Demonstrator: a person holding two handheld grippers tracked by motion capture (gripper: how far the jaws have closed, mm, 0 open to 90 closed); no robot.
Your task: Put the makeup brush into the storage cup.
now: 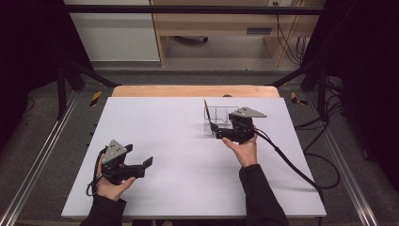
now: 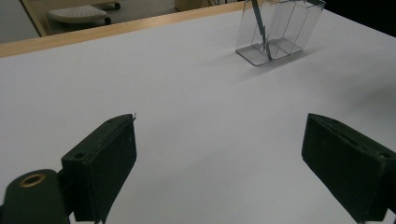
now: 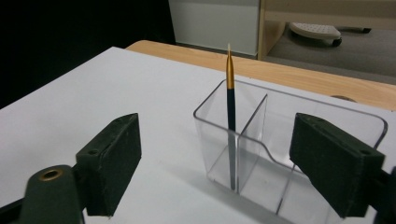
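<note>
- High view: the right gripper (image 1: 217,130) sits in the person's right hand (image 1: 244,149) toward the far right part of the white tabletop (image 1: 179,141), right beside a clear plastic organizer (image 1: 217,116). A thin paintbrush (image 1: 206,109) stands in the organizer's left compartment, leaning slightly, tip up. The left gripper (image 1: 147,164) rests in the left hand (image 1: 111,186) near the front left corner, well apart from the organizer.
- Left gripper view: the left gripper (image 2: 219,163) has its jaws spread wide with only bare tabletop between them. The organizer (image 2: 289,32) stands far off toward the far edge, the brush (image 2: 261,28) inside it.
- Right gripper view: the right gripper (image 3: 219,170) is released, jaws wide and clear of everything. Beyond them the organizer (image 3: 299,140) shows its centre divider; the black-handled paintbrush (image 3: 230,107), with gold ferrule and pale tip, stands upright in the left compartment against that divider.
</note>
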